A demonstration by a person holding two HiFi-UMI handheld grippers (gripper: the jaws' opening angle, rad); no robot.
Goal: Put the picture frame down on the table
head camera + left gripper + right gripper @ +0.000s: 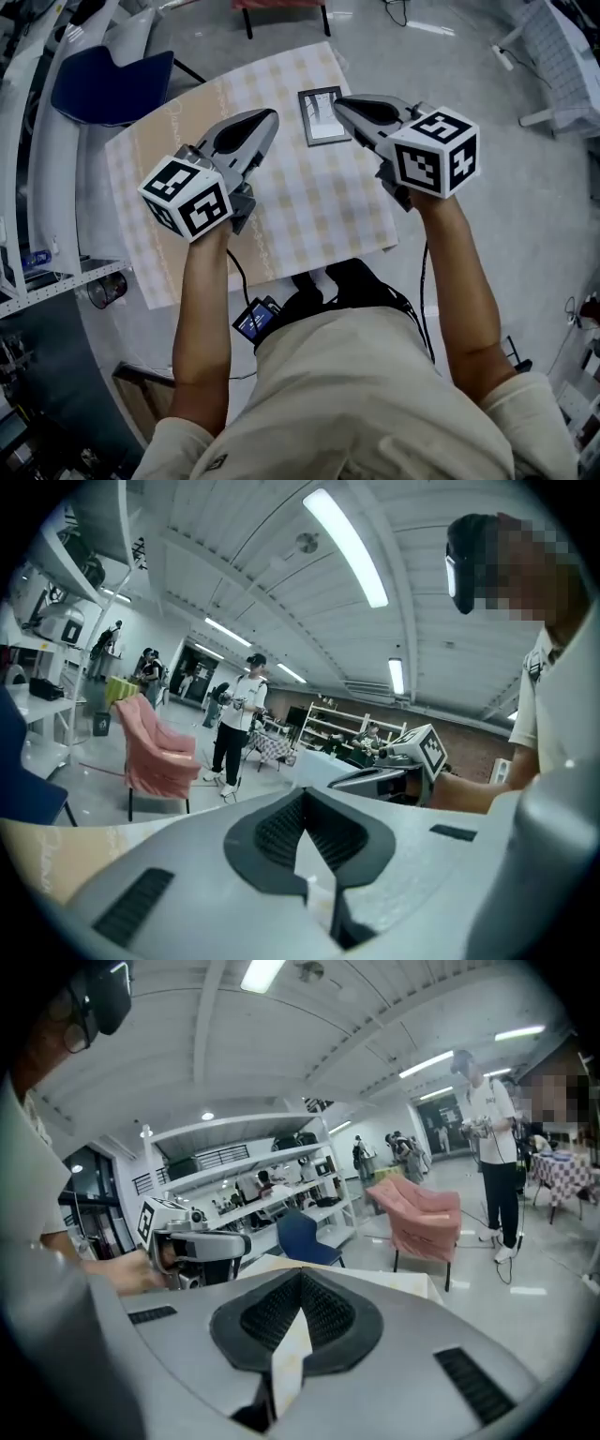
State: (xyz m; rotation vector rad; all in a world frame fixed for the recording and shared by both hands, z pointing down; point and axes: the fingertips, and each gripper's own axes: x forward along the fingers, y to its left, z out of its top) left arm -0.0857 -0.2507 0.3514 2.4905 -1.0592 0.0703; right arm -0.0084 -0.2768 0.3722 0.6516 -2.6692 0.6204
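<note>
Left claw (302,797) was shut tight, tips together and nothing between them. The right claw (300,1279) was the same story: tips met, only a pale sliver of background showing through the slot below, no object in it. So both were empty, and both were held up in front of the person, well clear of the counter (309,211) by the look of the head view.

And there was the picture frame (322,116), lying flat on the checked cloth at the far side of the counter, touched by neither claw. It lay ahead of both and between their lines, in the gap between the two noses. In the head view the right claw's tip sat just beside the frame's right edge, while the left claw's tip stood further off to the left, so the right hand was the nearer one. The frame's long side ran away from the person, tilted a little, roughly in line with the way both claws pointed.

Judging by that, the frame was already down and the task looked done. Any further reach would go forward and down, with the right hand better placed for it. A blue chair (111,82) stood off the counter's far left corner, out of the way.
</note>
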